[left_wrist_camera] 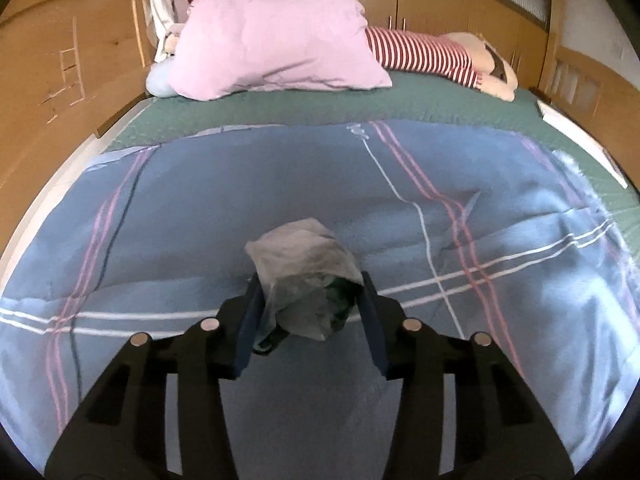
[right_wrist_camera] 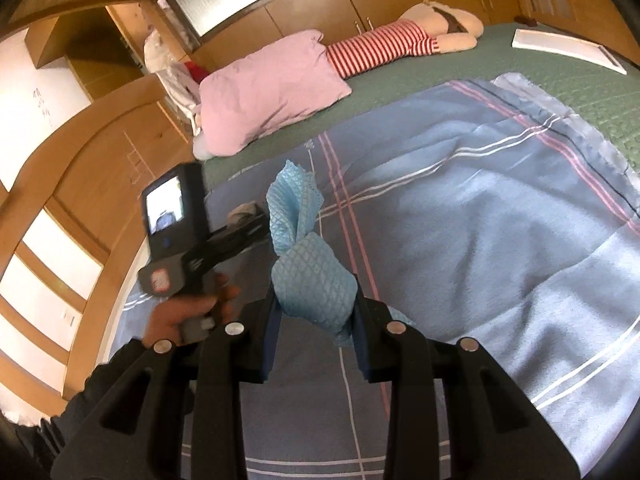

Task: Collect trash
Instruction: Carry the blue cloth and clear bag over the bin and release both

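Note:
My left gripper (left_wrist_camera: 310, 280) is shut on a crumpled grey-white paper wrapper (left_wrist_camera: 302, 264) with something dark green inside, held above the blue plaid blanket (left_wrist_camera: 500, 248). My right gripper (right_wrist_camera: 316, 294) is shut on a twisted light blue waffle-pattern cloth (right_wrist_camera: 308, 276), whose upper end (right_wrist_camera: 294, 196) sticks up above the fingers. In the right wrist view the left gripper (right_wrist_camera: 244, 224) shows to the left, held in a hand (right_wrist_camera: 184, 316), with the grey wrapper (right_wrist_camera: 242, 212) at its tip.
A pink pillow (left_wrist_camera: 276, 44) and a plush doll in a red-striped shirt (left_wrist_camera: 424, 54) lie at the head of the green-sheeted bed (left_wrist_camera: 280, 108). A wooden bed frame (left_wrist_camera: 48, 92) runs along the left. A white flat book (right_wrist_camera: 568, 48) lies on the bed's far right.

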`<state>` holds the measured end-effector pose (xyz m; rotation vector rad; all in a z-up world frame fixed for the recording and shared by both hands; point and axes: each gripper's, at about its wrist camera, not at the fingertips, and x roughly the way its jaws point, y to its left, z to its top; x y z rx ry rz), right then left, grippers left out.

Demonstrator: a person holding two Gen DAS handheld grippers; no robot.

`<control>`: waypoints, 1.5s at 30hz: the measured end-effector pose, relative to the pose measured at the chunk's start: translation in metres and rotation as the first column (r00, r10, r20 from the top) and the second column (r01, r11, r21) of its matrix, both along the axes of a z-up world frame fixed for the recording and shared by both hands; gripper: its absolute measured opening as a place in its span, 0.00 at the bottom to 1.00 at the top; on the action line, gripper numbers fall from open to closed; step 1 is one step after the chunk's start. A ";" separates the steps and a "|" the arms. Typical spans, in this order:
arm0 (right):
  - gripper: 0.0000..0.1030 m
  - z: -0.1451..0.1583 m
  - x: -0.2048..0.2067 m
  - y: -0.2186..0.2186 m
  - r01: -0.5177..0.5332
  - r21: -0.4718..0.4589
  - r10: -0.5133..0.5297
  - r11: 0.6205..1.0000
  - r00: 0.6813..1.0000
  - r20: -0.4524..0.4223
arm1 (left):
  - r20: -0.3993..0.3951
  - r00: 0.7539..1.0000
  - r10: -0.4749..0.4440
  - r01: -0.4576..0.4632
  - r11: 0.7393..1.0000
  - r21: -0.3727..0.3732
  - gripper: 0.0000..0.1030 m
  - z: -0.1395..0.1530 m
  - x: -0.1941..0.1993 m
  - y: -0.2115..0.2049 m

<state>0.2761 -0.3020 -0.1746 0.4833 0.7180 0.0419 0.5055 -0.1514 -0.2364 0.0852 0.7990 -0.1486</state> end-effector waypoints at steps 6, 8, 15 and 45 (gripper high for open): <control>0.31 0.020 -0.027 0.008 0.057 -0.051 -0.054 0.997 0.996 0.065 | 0.130 0.990 -0.048 0.043 0.998 0.041 0.45 0.063 -0.071 0.000; 0.31 0.028 -0.042 0.006 0.080 -0.042 -0.077 0.996 0.994 0.077 | 0.163 0.984 -0.076 0.074 0.997 0.019 0.45 0.087 -0.104 -0.001; 0.31 0.076 -0.132 0.000 0.181 -0.095 -0.164 0.979 0.974 0.158 | 0.247 0.947 -0.204 0.214 0.977 -0.014 0.46 0.151 -0.222 -0.019; 0.32 0.119 -0.528 -0.077 0.713 -0.163 -0.633 0.682 0.687 0.357 | 0.270 0.704 -0.656 0.674 0.738 0.036 0.49 0.167 -0.589 -0.172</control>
